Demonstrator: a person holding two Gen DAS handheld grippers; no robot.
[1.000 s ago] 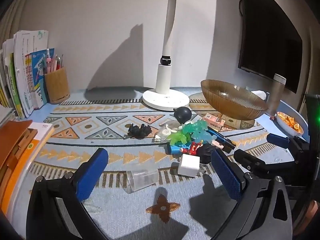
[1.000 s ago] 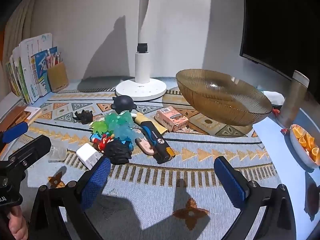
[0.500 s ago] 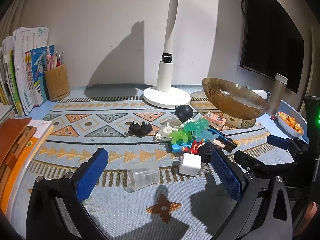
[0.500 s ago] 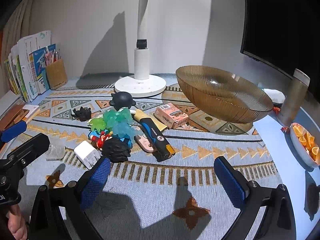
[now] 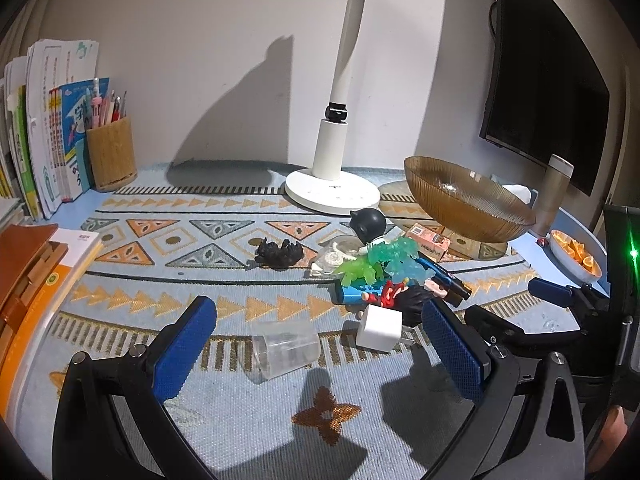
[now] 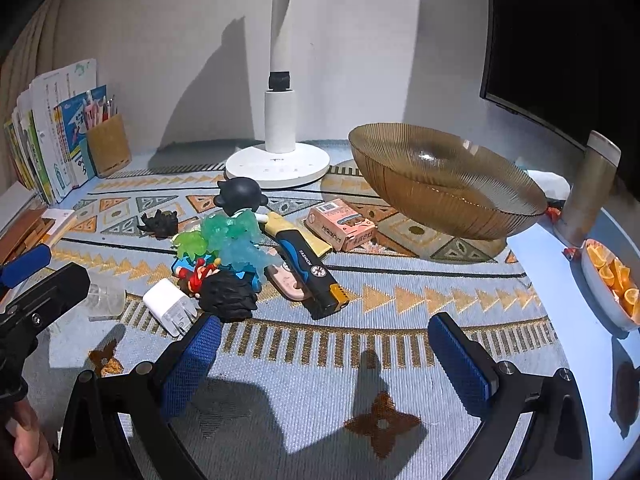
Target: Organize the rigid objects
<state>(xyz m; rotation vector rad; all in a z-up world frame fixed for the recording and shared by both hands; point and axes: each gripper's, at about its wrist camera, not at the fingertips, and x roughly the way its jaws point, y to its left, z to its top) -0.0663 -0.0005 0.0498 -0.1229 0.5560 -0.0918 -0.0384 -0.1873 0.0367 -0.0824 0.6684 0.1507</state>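
- Your left gripper (image 5: 316, 338) hovers with jaws spread wide, empty, over the clear cup (image 5: 285, 350) lying on its side.
- Your right gripper (image 6: 324, 354) is likewise wide open, empty, near the toy pile (image 6: 224, 248) on the desk (image 6: 400, 320).

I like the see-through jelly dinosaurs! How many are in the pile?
2: a green dinosaur on the pile's left and a teal dinosaur touching it on the right. Others may hide underneath.

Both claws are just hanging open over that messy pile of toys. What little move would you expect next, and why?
Probably the left claw eases forward around the clear plastic cup lying on its side: it sits nearest, roughly between the open fingers, apart from the pile. The amber ribbed glass bowl looks empty, a likely destination.
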